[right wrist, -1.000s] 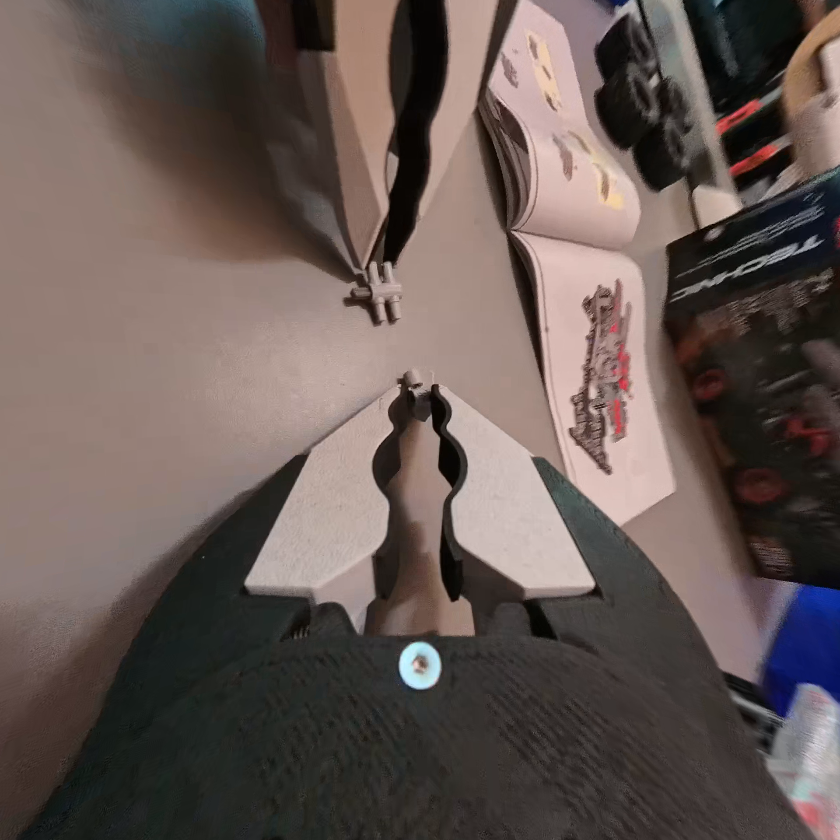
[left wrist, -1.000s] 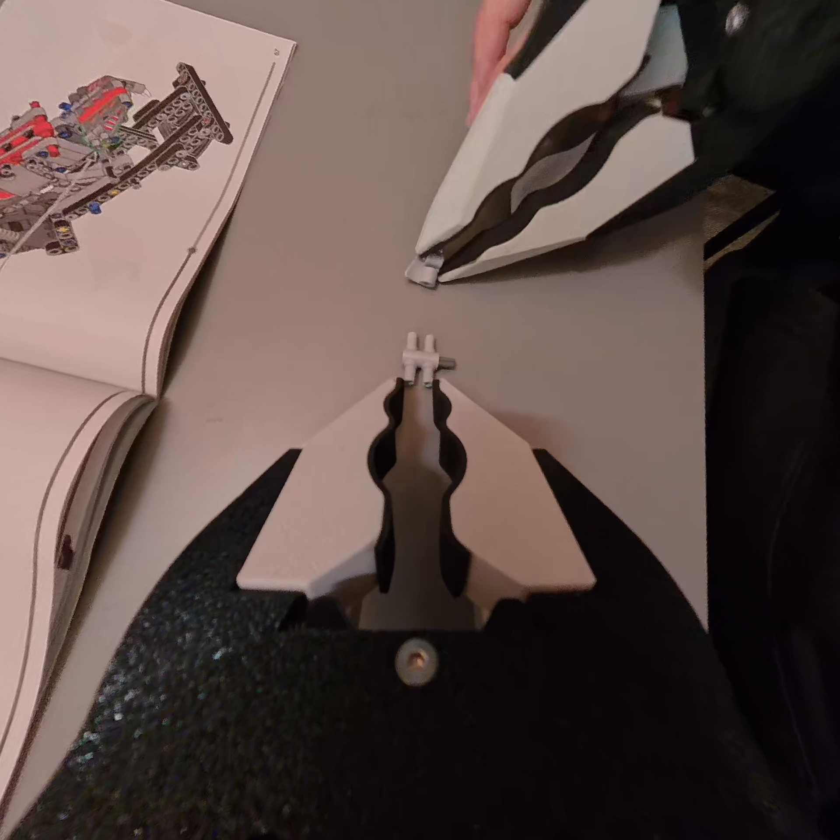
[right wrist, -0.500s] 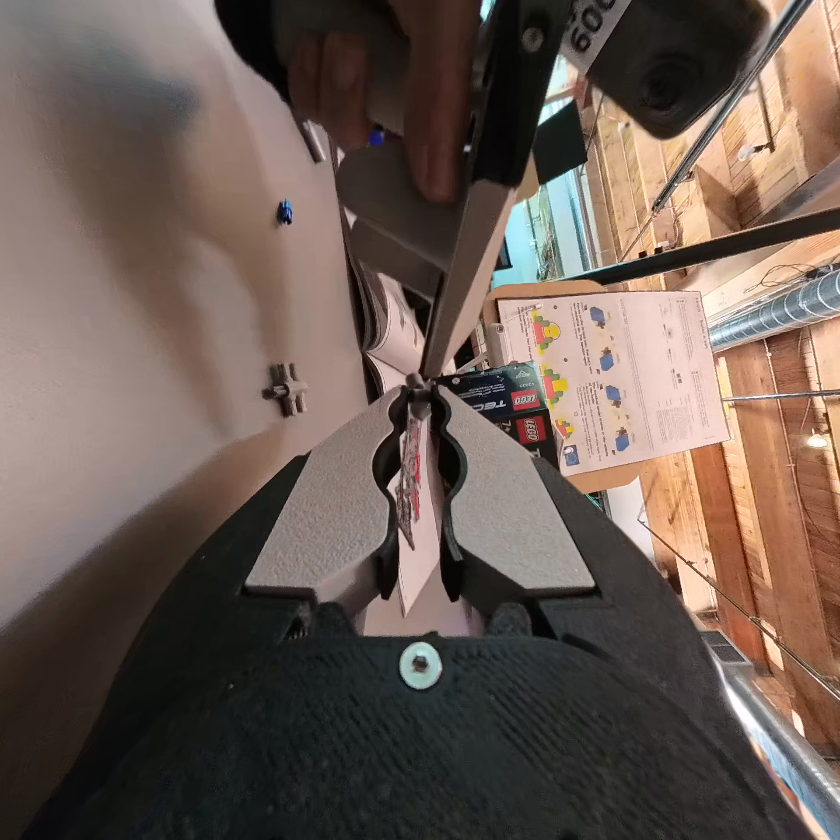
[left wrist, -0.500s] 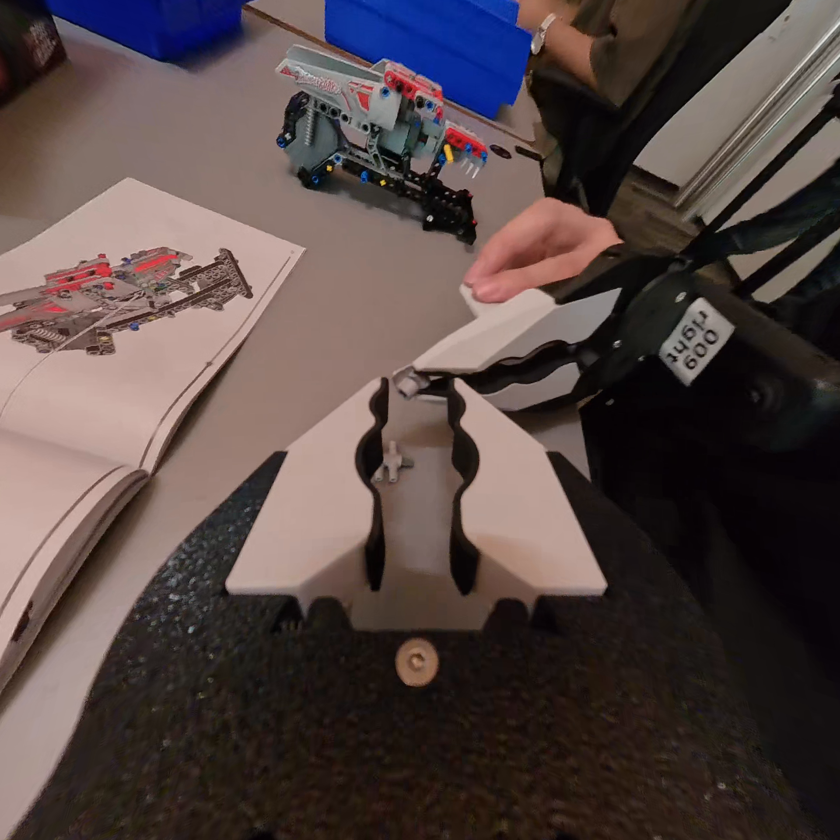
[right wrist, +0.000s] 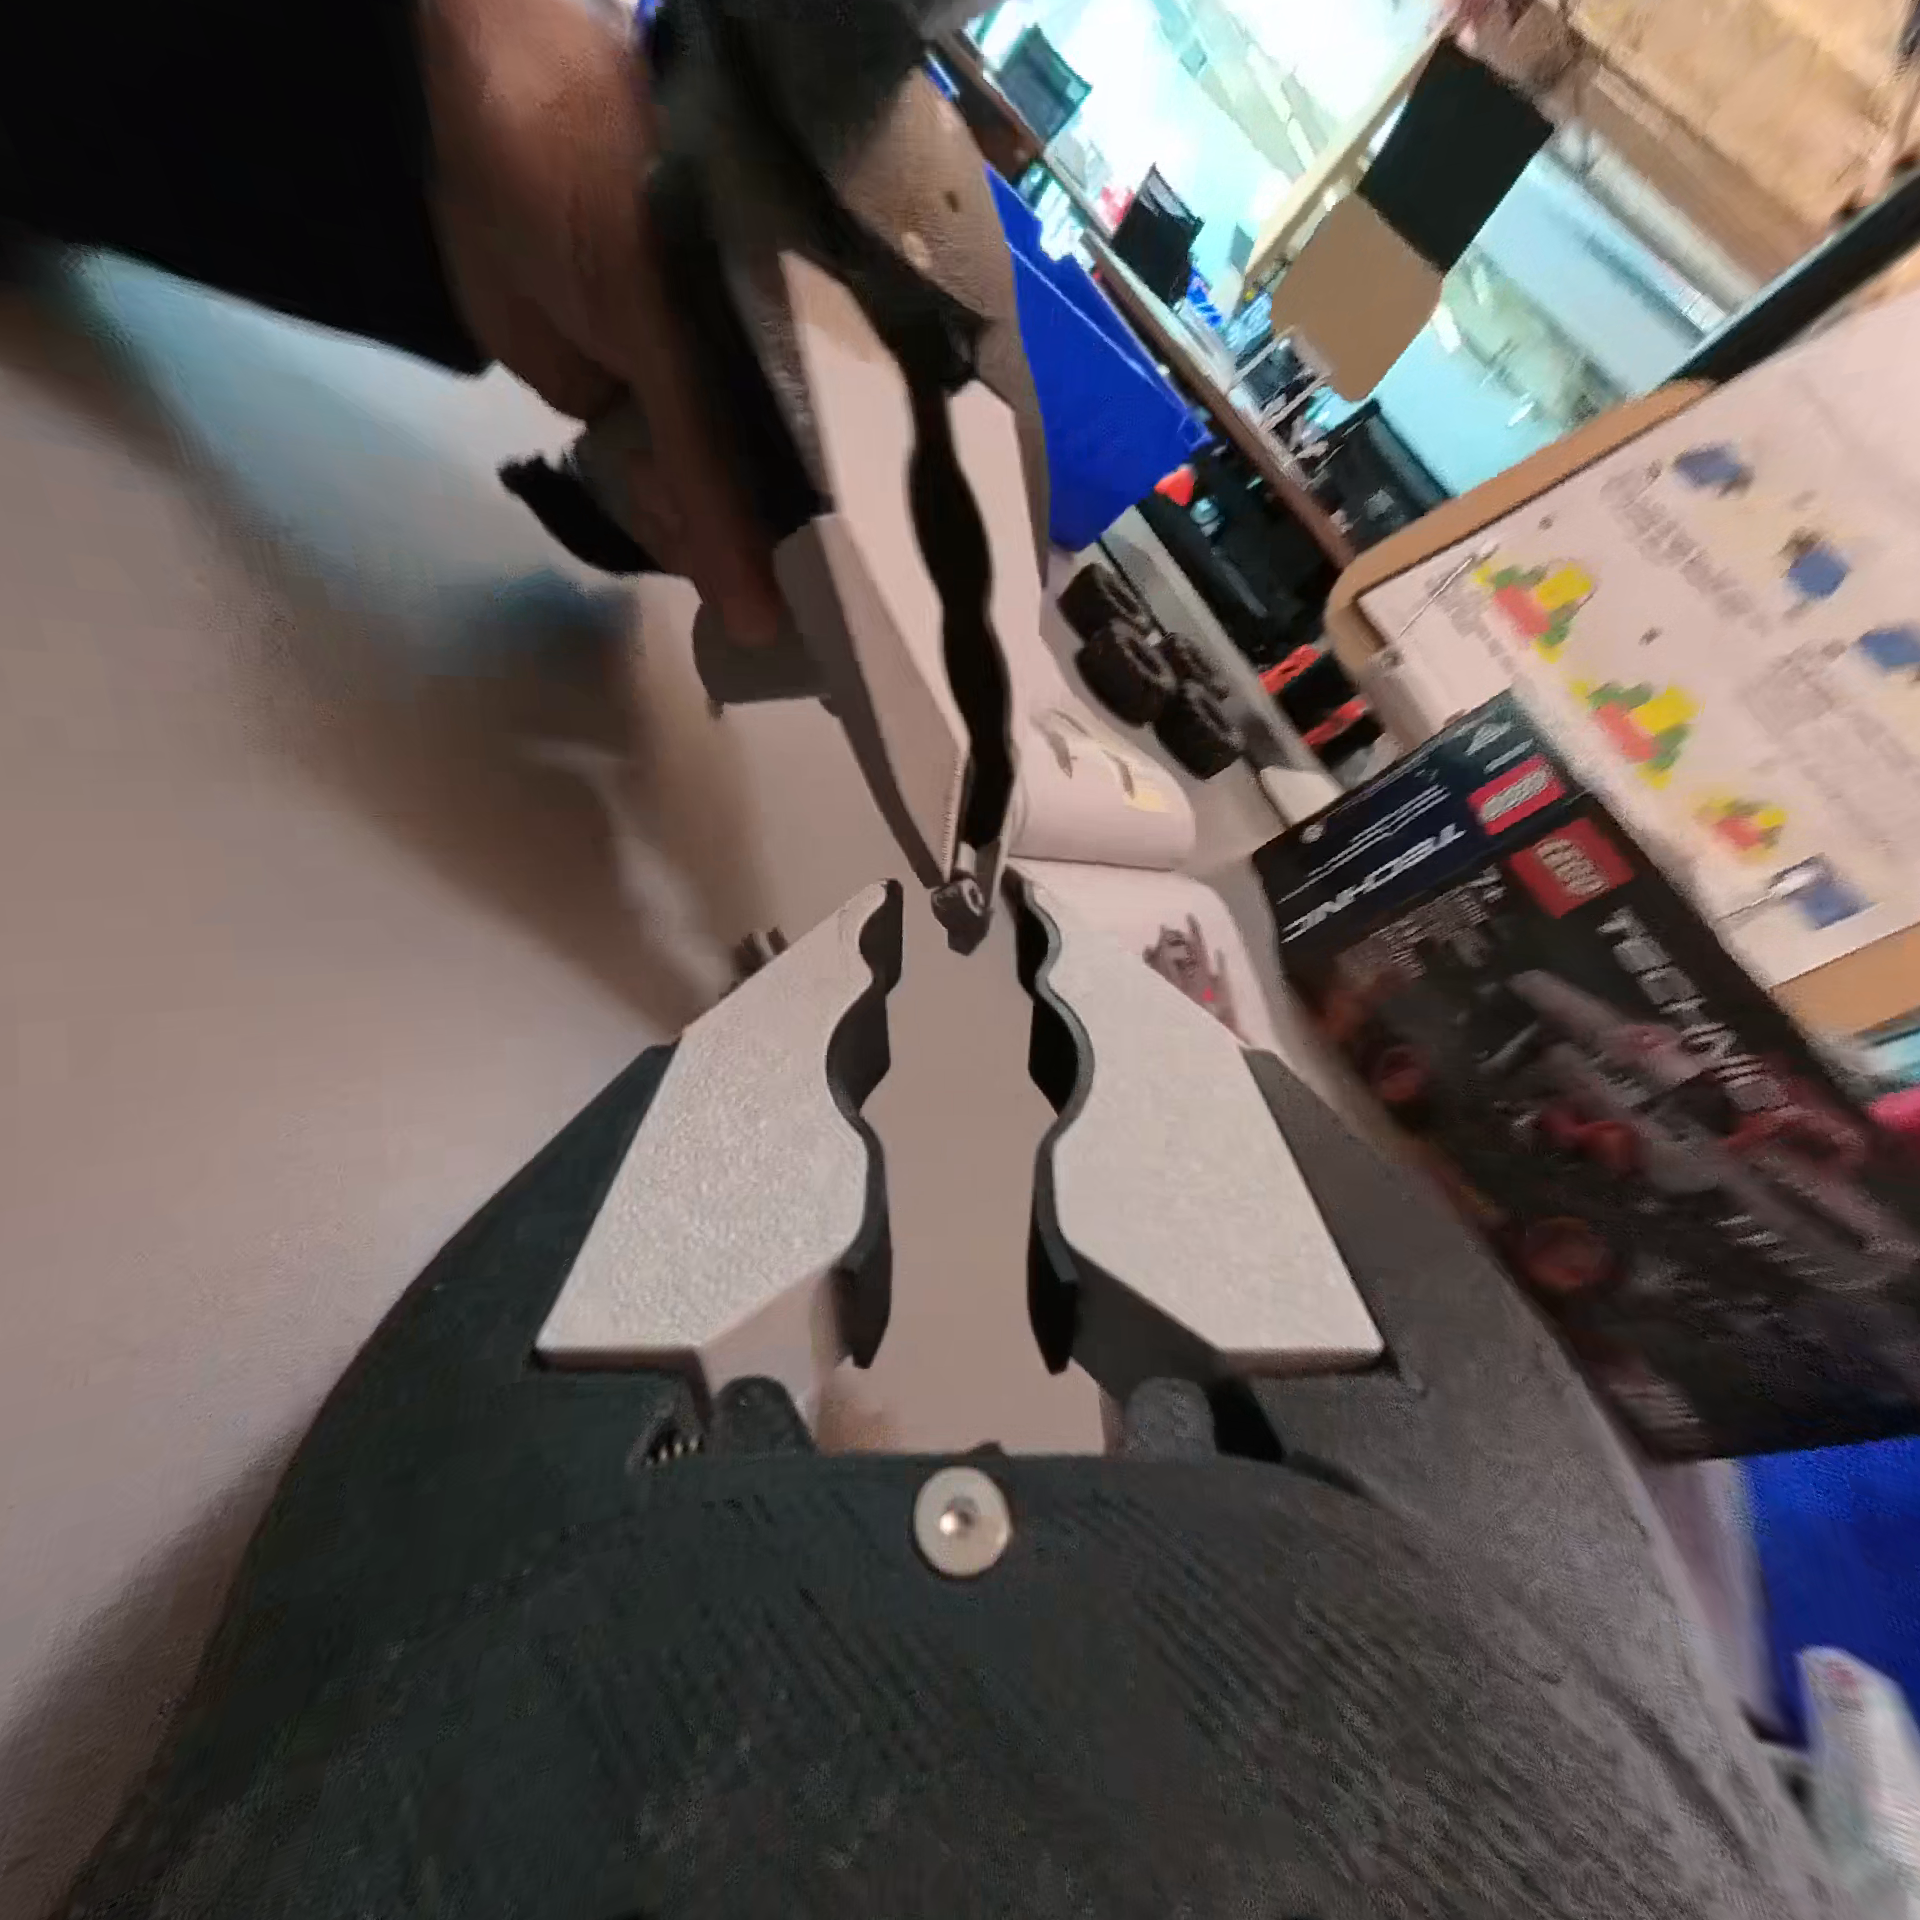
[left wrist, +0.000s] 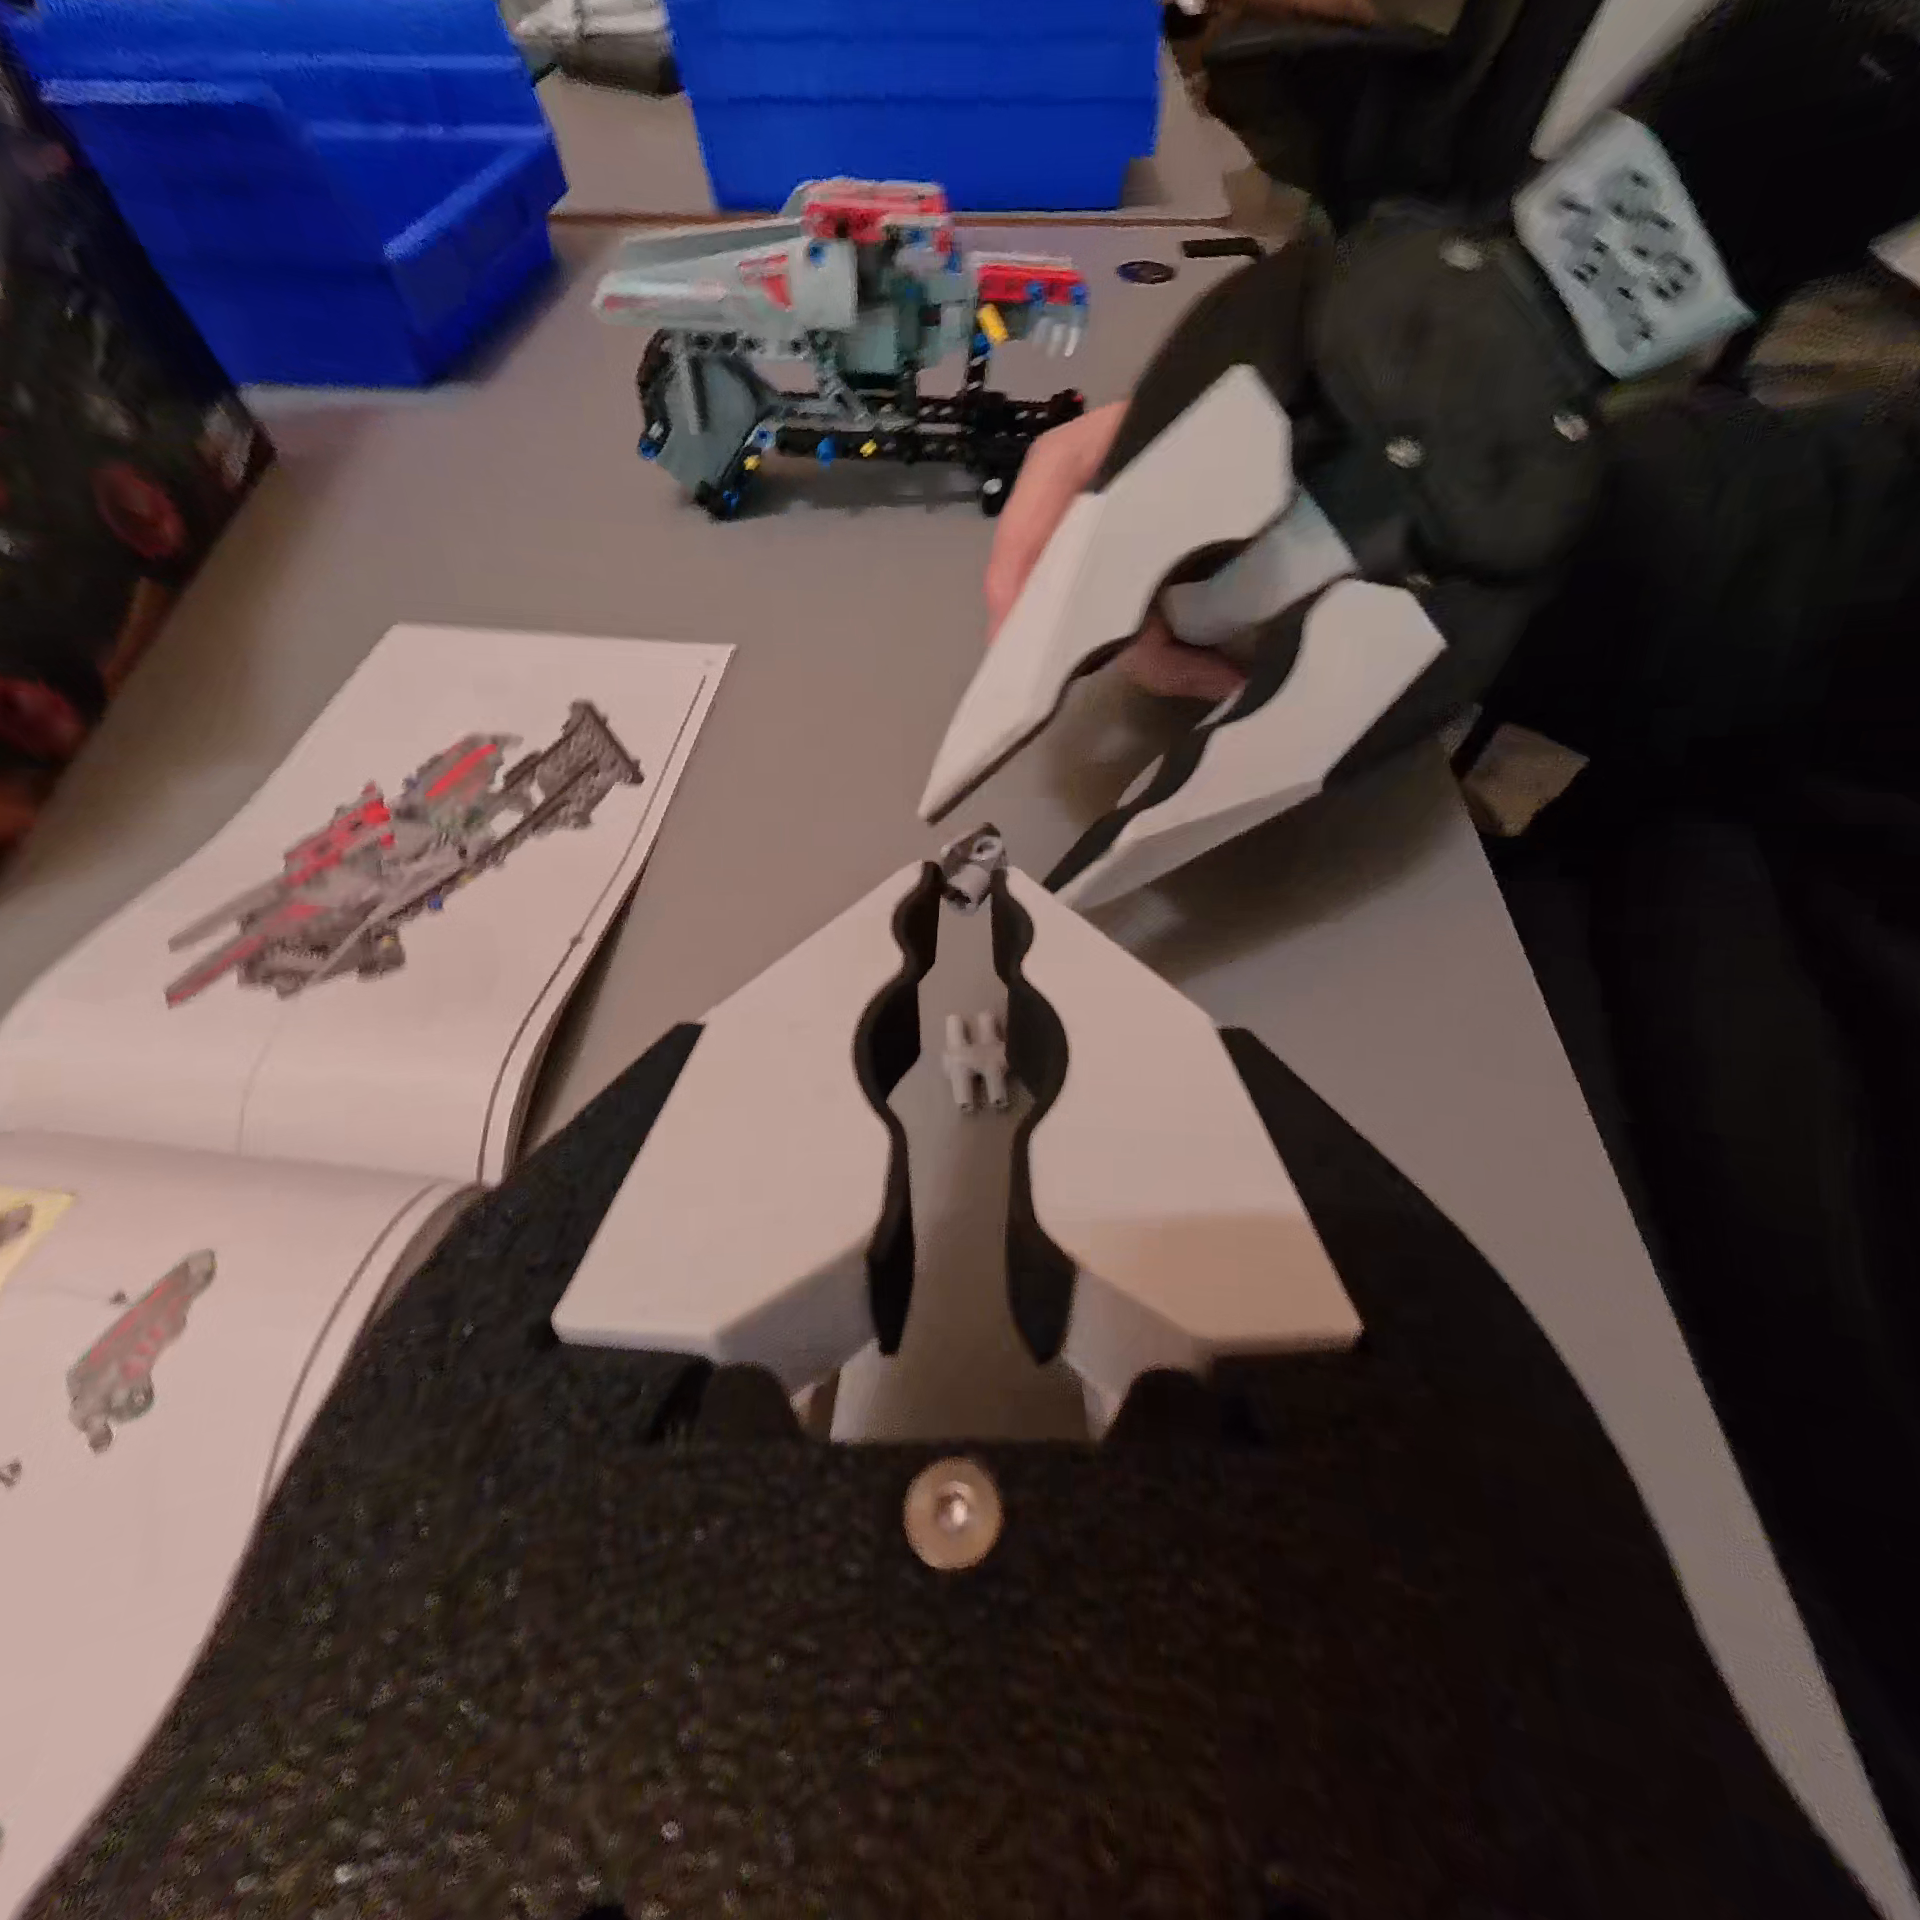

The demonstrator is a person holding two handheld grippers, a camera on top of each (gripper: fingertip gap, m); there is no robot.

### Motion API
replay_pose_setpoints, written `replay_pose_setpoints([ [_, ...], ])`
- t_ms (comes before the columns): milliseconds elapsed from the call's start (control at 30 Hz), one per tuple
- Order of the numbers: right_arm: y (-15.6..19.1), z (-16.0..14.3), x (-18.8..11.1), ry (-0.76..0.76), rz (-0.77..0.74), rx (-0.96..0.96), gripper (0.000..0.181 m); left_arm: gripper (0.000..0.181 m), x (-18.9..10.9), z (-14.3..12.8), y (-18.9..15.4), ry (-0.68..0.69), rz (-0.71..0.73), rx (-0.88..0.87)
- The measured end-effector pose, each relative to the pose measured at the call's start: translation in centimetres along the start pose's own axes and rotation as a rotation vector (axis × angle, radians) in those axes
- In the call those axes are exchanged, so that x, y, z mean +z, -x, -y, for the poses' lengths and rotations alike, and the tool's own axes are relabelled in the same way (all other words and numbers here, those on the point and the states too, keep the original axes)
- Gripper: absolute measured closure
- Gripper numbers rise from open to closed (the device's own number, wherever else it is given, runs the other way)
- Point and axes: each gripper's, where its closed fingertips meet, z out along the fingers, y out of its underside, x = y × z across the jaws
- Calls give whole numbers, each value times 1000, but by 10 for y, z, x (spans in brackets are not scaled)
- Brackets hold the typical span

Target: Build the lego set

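The left tongs (left wrist: 968, 883) pinch a small grey connector piece (left wrist: 972, 854) at their very tips, held above the surface (left wrist: 831, 582). The right tongs (right wrist: 956, 904) stand open, jaws spread to either side of that same piece (it reads darker in the right wrist view). A second light grey connector (left wrist: 977, 1062) lies loose on the surface below, seen through the gap of the left tongs.

The step in hand looks like a hand-over or re-grip of the tiny piece. To do it well, I judge the right tongs should close squarely on the free end before the left lets go, with no twist, since so small a part can spring away.

For room: the open instruction booklet (left wrist: 343, 935) lies close on the left, the half-built model (left wrist: 831, 332) stands farther back before the blue bins (left wrist: 312, 208), and the surface's edge runs near on the right. The clear patch between booklet and edge is narrow, so movements should stay small.
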Motion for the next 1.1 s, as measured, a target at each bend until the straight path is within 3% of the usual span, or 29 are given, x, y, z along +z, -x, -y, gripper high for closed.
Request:
replay_pose_setpoints([
  [100, 5, 1, -2, -8, 109, 156, 157, 174, 3, 6, -8, -24, -15, 101],
  [233, 8, 5, -8, -28, 167, 223, 159, 174, 5, 8, -16, -28, -31, 180],
  [467, 15, 0, -14, 8, 192, 150, 164, 174, 6, 2, -21, -16, -50, 240],
  [533, 17, -3, -16, 20, 210, 135, 173, 175, 5, 2, -23, -16, -64, 245],
  [833, 18, 1, -18, 1, 243, 158, 174, 176, 0, 4, -25, -32, -70, 266],
  [1100, 11, -17, -18, 88, 153, 74, 175, 171, -1, 2, -19, -19, -47, 221],
])
